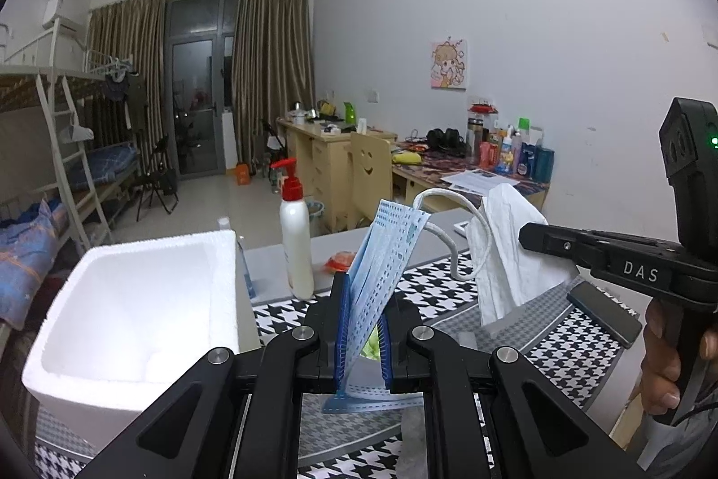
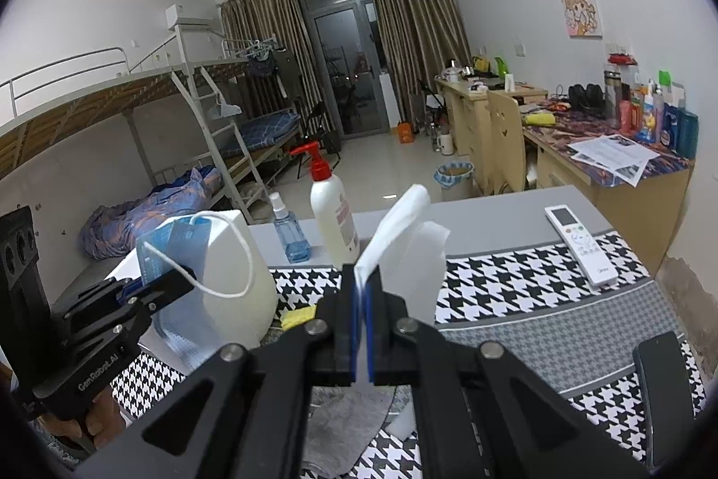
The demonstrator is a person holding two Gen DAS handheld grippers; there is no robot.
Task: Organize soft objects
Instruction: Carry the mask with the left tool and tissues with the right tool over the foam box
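Houndstooth cloth [image 2: 529, 281], black-and-white with grey panels, covers the worktop [image 2: 484, 209] under both sets of fingers. Left gripper [image 1: 363, 326] clamps a pleated blue face mask [image 1: 386, 250]; right gripper [image 2: 362, 299] pinches folded white tissue [image 2: 404, 227]. Left of them, a white foam box [image 1: 134, 299]. Beyond the fingers, a red-capped pump bottle [image 2: 332, 209], a remote [image 2: 579, 241]; farther, bunk beds [image 2: 179, 97] and curtains [image 2: 404, 30].

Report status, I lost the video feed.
Left gripper shut on blue mask. Right gripper shut on white cloth. Both held above table. Nothing blocking.
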